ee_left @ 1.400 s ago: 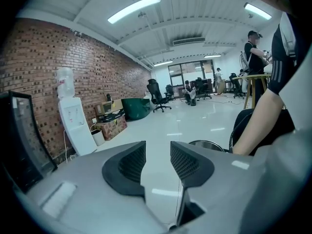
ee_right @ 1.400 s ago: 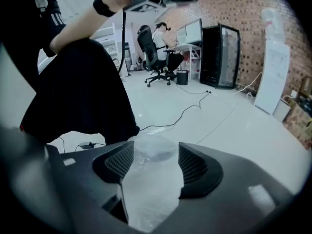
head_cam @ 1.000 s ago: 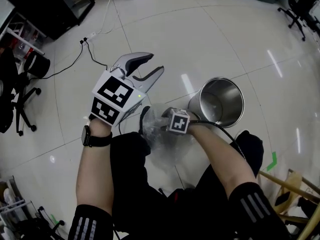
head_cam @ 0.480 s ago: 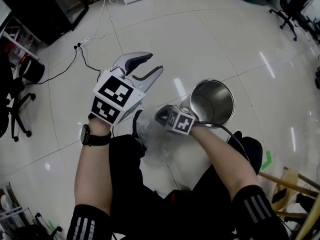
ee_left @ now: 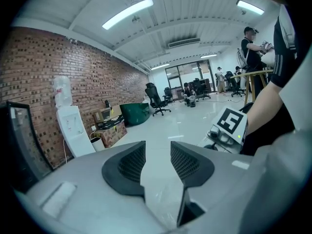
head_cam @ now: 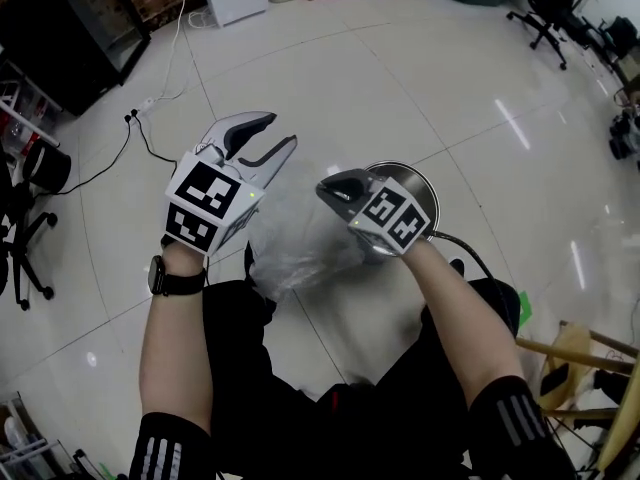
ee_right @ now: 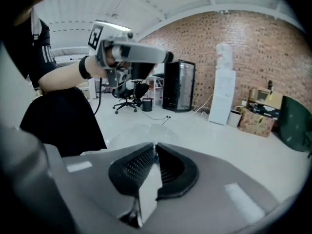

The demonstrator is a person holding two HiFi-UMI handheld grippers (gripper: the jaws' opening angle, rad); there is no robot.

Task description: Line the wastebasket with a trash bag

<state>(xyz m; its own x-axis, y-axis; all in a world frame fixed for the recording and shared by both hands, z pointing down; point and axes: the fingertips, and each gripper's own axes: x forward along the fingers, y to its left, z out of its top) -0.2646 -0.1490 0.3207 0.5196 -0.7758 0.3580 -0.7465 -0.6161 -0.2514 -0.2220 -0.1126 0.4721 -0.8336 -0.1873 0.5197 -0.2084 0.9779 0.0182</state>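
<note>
**Trash bag pinched beside the wastebasket**

My right tool [head_cam: 333, 190] is closed on the clear trash bag [head_cam: 300, 233], with the pads pinching a fold of film. It sits just left of the steel wastebasket [head_cam: 405, 167], which stands upright on the floor. The bag hangs crumpled below that tool. Farther left of the wastebasket, my left tool [head_cam: 262, 136] has its jaws apart and grips nothing.

Looking steeply down from the head, close over the left gripper [head_cam: 280, 131], right gripper [head_cam: 325, 188], trash bag [head_cam: 300, 238] and floor [head_cam: 400, 68]. Riding just behind each gripper's jaws, facing nearly level across the room, sharing the brick wall [ee_left: 58, 67] and water dispenser [ee_left: 73, 126], and catching the other gripper.
</note>
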